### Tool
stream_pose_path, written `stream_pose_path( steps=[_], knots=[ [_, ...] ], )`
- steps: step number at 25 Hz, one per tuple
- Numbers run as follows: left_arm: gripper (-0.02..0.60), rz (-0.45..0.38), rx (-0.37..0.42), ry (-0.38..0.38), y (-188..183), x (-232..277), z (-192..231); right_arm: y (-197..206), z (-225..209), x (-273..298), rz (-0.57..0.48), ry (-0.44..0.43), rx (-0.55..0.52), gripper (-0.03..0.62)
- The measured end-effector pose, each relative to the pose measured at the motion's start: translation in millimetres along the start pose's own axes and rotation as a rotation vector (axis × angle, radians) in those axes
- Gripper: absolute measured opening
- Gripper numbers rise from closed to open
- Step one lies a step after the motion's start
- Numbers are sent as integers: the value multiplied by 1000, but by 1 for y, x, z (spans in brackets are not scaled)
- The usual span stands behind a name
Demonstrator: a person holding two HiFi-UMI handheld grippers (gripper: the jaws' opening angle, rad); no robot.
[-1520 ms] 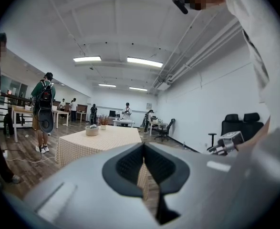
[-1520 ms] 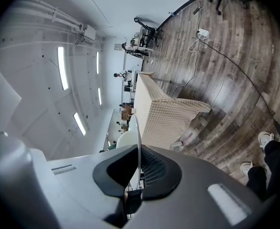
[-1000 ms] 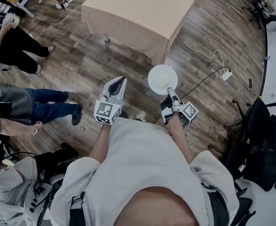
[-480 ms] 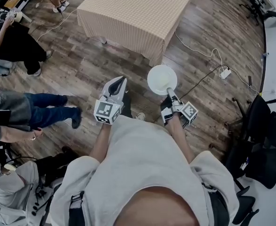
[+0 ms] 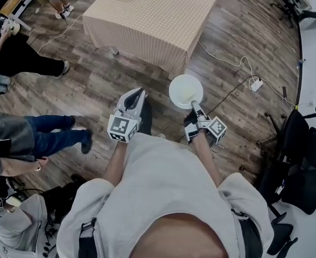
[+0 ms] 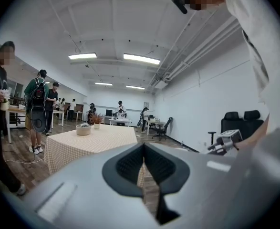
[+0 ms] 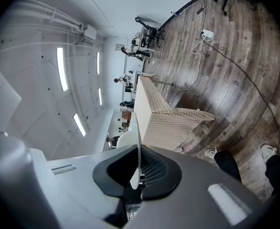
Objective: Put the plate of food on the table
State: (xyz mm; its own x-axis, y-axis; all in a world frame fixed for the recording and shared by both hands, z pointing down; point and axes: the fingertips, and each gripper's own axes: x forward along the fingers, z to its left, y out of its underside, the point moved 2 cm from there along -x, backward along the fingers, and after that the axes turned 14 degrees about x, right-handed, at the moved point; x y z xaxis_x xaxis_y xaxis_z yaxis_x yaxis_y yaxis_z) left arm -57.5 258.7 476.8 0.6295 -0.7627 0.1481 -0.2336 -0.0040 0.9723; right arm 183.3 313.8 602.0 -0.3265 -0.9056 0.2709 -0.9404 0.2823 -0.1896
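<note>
Overhead, one person holds two grippers above a wooden floor [image 5: 104, 79], each carrying one marker cube. Right gripper [image 5: 194, 106]: jaws clamped on the near rim of the single white plate [image 5: 185, 90], whose edge stands thin and upright between the pads in the right gripper view; a pale patch lies on the plate, its kind not discernible. Left gripper [image 5: 137, 93]: jaws closed together, nothing between them. One table [image 5: 158, 20] with a checked cloth stands ahead, well apart from the plate. Two items rest on it: one bowl [image 6: 83, 129] and one small potted plant [image 6: 96, 122]. One power strip [image 5: 258, 84] lies on the floor, to the right.
</note>
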Motion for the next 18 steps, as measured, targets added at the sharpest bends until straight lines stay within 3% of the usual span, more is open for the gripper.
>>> stream_pose_path(
  steps=[8,18],
  knots=[
    [9,-8,-21,28,13,51,40,-11,12,53,-16,-17,2,9],
    [9,16,-53,45,29,116,104,-27,32,135,-26,24,-3,11]
  ],
)
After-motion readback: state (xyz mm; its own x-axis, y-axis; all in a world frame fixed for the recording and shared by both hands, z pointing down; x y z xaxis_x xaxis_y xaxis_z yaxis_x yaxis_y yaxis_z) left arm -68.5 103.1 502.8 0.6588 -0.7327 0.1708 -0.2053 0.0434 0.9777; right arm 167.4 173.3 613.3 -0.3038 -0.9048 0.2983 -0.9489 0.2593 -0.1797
